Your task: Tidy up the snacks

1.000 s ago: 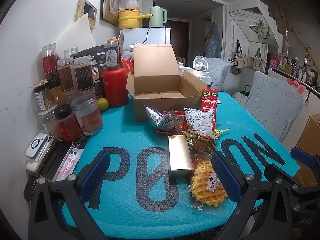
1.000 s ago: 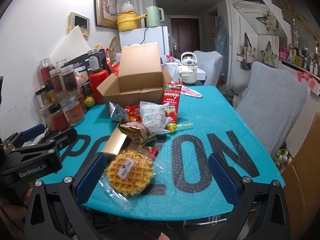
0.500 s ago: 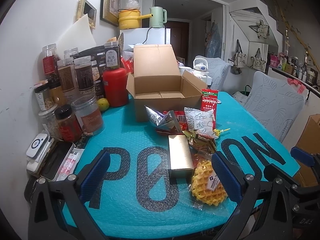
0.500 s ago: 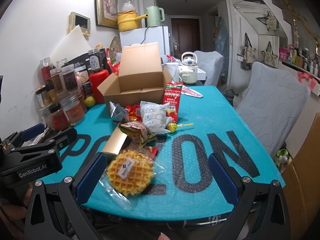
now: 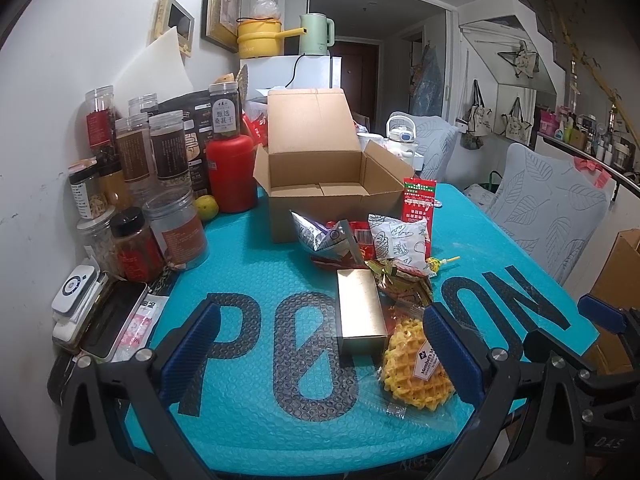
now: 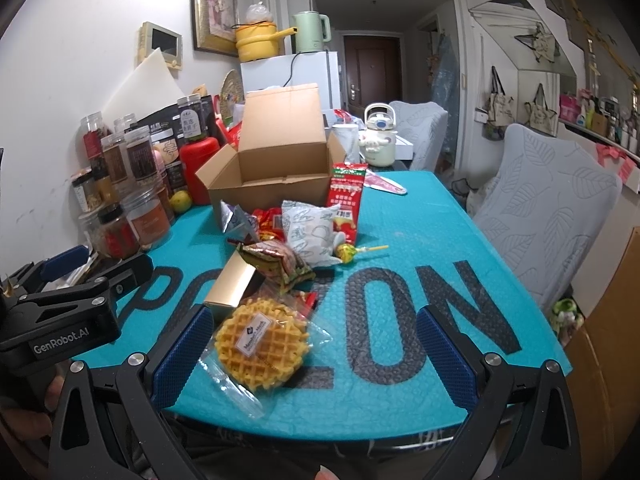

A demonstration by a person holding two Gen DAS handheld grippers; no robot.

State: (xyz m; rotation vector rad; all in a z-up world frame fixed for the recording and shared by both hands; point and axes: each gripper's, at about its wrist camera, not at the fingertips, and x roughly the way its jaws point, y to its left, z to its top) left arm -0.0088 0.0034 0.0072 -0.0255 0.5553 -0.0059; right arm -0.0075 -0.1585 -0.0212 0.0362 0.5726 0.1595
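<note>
My left gripper (image 5: 320,354) and right gripper (image 6: 314,354), both wide open and empty, flank the waffle (image 6: 262,343) before the box (image 5: 320,176).

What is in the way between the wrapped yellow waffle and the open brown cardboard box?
The wrapped yellow waffle lies nearest. The gold rectangular box and a pile of snack packets sit between it and the open brown cardboard box.

- Table (image 5: 256,280) covered in a teal bubble-textured mat with big dark letters.
- Open brown cardboard box (image 5: 320,196) at the back.
- Clear plastic jars (image 5: 176,224) along the wall side.
- Gold rectangular box (image 5: 360,312), wrapped yellow waffle (image 6: 262,344) near the front edge.
</note>
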